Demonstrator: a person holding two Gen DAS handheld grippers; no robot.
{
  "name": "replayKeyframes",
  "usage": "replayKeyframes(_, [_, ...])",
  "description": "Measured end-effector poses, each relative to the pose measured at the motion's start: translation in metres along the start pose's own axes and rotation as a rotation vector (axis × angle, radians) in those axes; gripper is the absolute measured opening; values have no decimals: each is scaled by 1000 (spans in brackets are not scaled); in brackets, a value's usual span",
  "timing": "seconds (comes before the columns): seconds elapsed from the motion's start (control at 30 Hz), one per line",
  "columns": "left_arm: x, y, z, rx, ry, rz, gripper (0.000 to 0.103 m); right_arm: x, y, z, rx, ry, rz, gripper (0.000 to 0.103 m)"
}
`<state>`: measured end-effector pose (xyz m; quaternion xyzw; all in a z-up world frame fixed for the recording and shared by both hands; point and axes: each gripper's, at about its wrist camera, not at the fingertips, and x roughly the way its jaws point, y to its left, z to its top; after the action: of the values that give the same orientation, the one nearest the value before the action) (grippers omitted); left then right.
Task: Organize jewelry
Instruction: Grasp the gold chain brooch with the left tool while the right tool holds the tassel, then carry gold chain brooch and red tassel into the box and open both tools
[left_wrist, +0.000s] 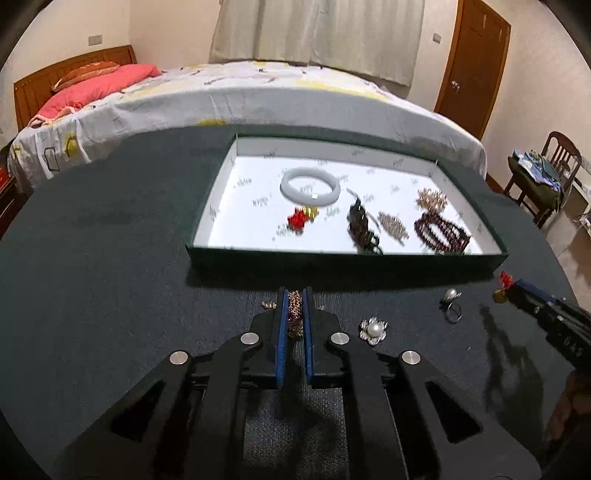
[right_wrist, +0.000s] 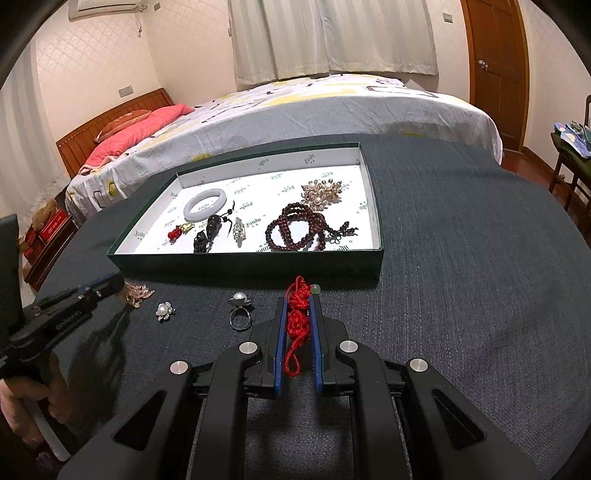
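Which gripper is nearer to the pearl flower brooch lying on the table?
Left. The left gripper, shut on a gold brooch, is just beside the pearl flower brooch. The right gripper, holding a red knotted charm, is beyond the pearl ring.

You've got a bed (right_wrist: 295, 107) behind the worktop (right_wrist: 461, 258), pale curtains (right_wrist: 332, 37), wooden door (right_wrist: 495, 70), chair (left_wrist: 554, 170) at right.

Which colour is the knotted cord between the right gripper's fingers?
Red knotted cord, seen best in the right wrist view.

Dim indoor light, fisheye-bent edges; left wrist view motion-blurred.
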<state>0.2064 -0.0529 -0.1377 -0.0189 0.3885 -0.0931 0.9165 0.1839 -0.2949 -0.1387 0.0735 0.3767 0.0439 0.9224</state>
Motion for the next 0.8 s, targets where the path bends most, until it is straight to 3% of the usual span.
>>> replayKeyframes(0.37, [-33, -4, 19, 4, -79, -12, 8, -17, 8, 13, -8, -50, 14, 12])
replayKeyframes(0.8, [-76, -9, 61, 25, -220, -28, 8, -44, 32, 59, -62, -180, 49, 12])
